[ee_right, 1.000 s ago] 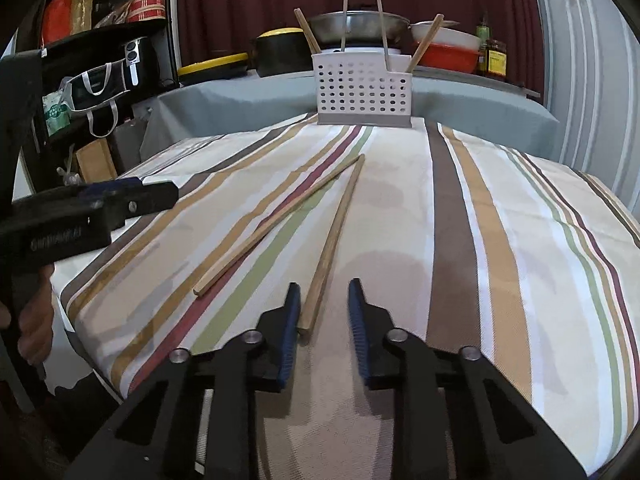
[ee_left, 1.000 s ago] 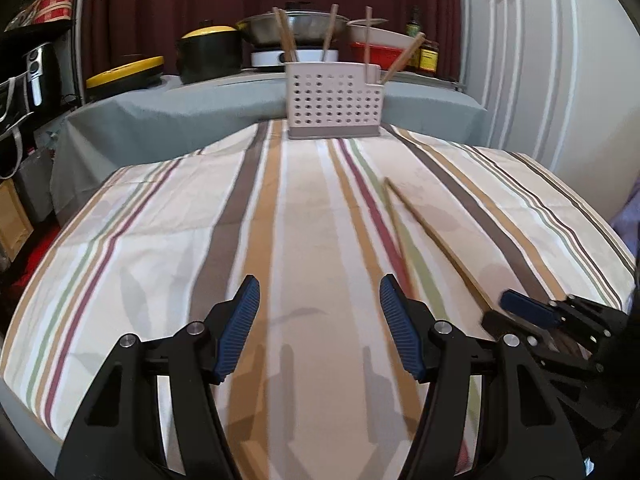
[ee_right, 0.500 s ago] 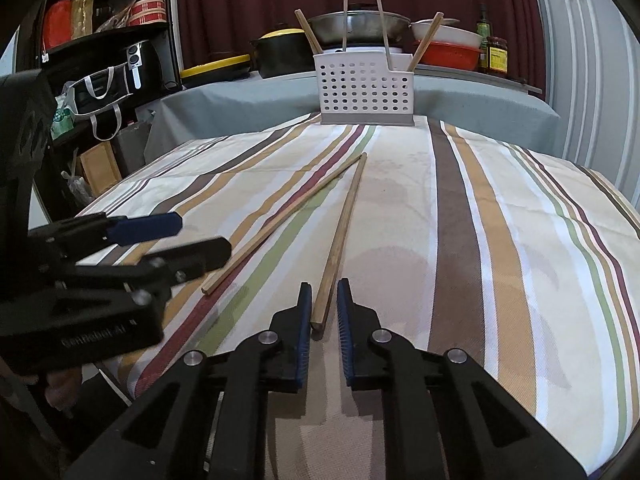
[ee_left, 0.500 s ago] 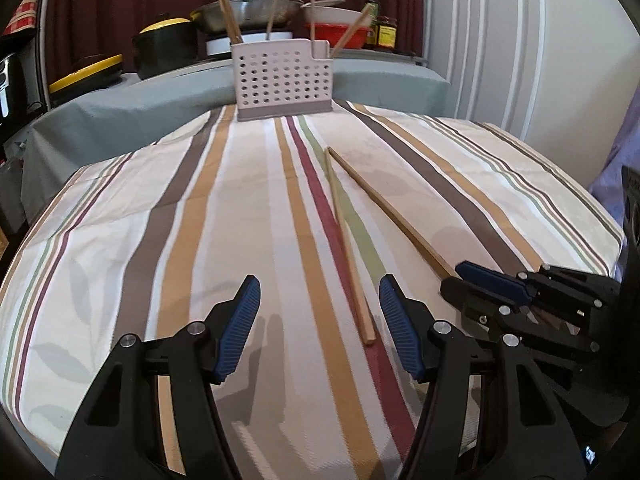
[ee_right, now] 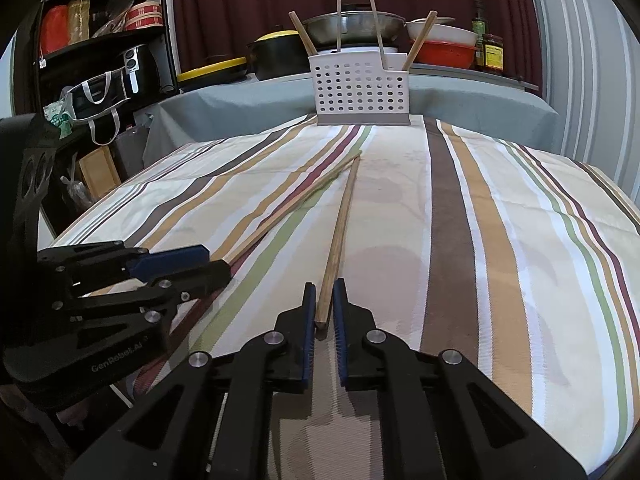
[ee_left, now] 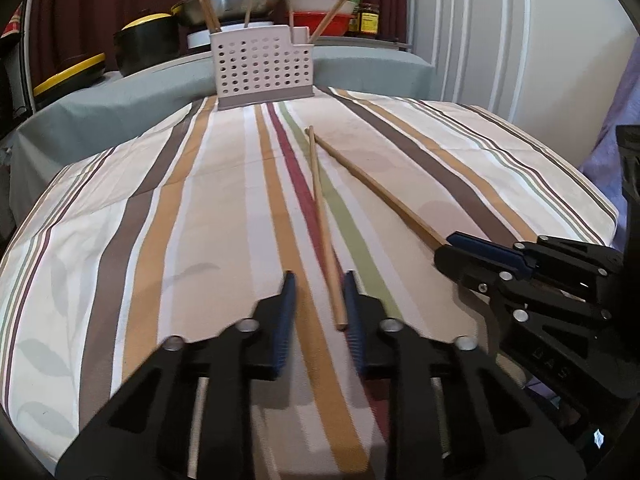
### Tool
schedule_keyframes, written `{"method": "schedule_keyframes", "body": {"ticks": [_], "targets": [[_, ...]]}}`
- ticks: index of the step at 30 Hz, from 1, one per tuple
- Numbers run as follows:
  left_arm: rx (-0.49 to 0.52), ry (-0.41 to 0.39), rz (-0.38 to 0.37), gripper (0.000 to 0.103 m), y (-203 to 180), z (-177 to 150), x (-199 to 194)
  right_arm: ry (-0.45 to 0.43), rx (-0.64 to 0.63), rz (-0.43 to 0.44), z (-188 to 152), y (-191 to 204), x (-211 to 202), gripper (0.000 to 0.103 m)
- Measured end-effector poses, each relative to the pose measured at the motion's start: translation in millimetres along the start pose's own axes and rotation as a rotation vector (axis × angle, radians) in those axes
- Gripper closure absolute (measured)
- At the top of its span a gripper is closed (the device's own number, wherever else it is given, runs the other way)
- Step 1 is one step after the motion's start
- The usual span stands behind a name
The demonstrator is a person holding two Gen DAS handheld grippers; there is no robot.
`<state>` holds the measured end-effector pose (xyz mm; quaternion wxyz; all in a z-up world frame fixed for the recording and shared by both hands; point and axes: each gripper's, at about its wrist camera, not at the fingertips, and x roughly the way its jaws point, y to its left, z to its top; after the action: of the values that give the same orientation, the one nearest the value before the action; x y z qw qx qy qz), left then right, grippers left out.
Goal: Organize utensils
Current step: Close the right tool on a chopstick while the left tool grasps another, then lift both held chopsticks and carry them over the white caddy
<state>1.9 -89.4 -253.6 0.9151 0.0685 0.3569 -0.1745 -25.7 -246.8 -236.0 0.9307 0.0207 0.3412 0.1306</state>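
Two long wooden chopsticks lie in a V on the striped tablecloth (ee_left: 224,208). The left chopstick (ee_left: 320,216) has its near end between the fingers of my left gripper (ee_left: 320,300), which is open with a gap on both sides. The right chopstick (ee_right: 340,232) has its near end in my right gripper (ee_right: 323,308), whose jaws are pressed close against it. Each gripper also shows in the other view: the right gripper (ee_left: 472,252), the left gripper (ee_right: 192,264). A white perforated utensil holder (ee_left: 264,68) (ee_right: 360,92) stands at the table's far edge with several chopsticks upright in it.
Behind the holder a grey-covered counter (ee_right: 240,100) carries a black pot (ee_right: 276,56), a metal pan (ee_right: 352,26), a red bowl (ee_right: 444,50) and jars. A dark shelf (ee_right: 104,60) with bags stands far left. White cabinet doors (ee_left: 500,32) are at the right.
My left gripper has swung right until it straddles the left chopstick's end, and its jaws have narrowed. The right gripper's jaws have closed from a loose gap to a tight one around its chopstick.
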Motion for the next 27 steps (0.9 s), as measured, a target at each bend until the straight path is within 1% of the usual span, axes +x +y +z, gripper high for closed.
{"method": "schedule_keyframes", "body": {"ticks": [1, 2, 4, 7, 10, 22, 27], "targets": [[-0.001, -0.001, -0.005, 0.089, -0.2, -0.1, -0.2, 0.000, 0.001, -0.001, -0.4, -0.3, -0.2, 0.093], [-0.004, 0.000, -0.008, 0.097, 0.9, 0.5, 0.1, -0.001, 0.002, -0.002, -0.3, -1.5, -0.3, 0.094], [-0.013, 0.001, -0.006, 0.098, 2.7, 0.7, 0.0, -0.002, 0.003, -0.006, -0.6, -2.2, -0.5, 0.094], [-0.021, -0.004, -0.004, 0.098, 5.2, 2.1, -0.9, -0.006, 0.003, -0.016, 0.2, -3.8, -1.6, 0.095], [-0.023, -0.025, 0.008, 0.098, 7.0, 4.2, -5.3, -0.022, 0.002, -0.028, 1.7, -5.3, -5.6, 0.096], [-0.025, -0.173, 0.078, 0.098, 20.3, 25.8, -41.1, -0.116, -0.044, -0.086, 19.1, -4.4, -29.0, 0.096], [-0.038, -0.230, 0.090, 0.098, 27.2, 34.2, -59.8, -0.158, -0.061, -0.099, 28.6, -2.9, -40.7, 0.096]]}}
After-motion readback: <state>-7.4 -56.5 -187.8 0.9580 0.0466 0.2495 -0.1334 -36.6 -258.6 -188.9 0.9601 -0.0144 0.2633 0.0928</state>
